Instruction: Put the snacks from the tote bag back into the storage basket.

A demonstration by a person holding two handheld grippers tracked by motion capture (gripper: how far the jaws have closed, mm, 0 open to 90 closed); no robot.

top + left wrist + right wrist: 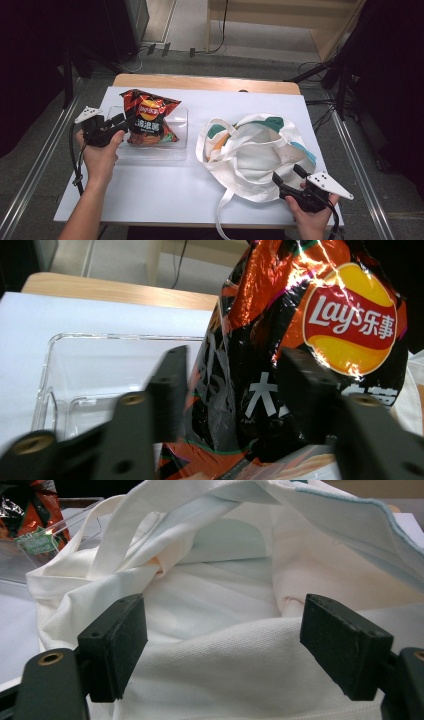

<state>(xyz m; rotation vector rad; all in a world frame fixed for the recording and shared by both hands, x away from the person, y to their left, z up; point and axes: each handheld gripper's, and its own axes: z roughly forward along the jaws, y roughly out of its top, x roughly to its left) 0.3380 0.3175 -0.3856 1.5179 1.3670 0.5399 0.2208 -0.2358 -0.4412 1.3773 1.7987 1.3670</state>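
A: While the left gripper (pixel 230 390) has its fingers either side of the glossy red-and-black foil crisp bag (pixel 148 117), where exactly is that bag logged?

B: Item one, crisp bag: standing upright in the clear rectangular plastic tray (pixel 177 150), left half of the white tabletop (pixel 165 192). Fingers bracket its lower body; whether the pads truly press the foil I cannot tell. Likely reason for the hold: to lift it out toward the bag.

A: And the white canvas tote bag (pixel 255 162)?

B: Item two, lying right of the tray, mouth gaping toward the tray, teal print showing. Right gripper (pixel 222 645) sits at its near rim, fingers spread wide, nothing clamped; judged ready to pinch the rim and hold the mouth open.

A: Counts?

B: One crisp bag, one tray, one tote, two grippers, two hands.
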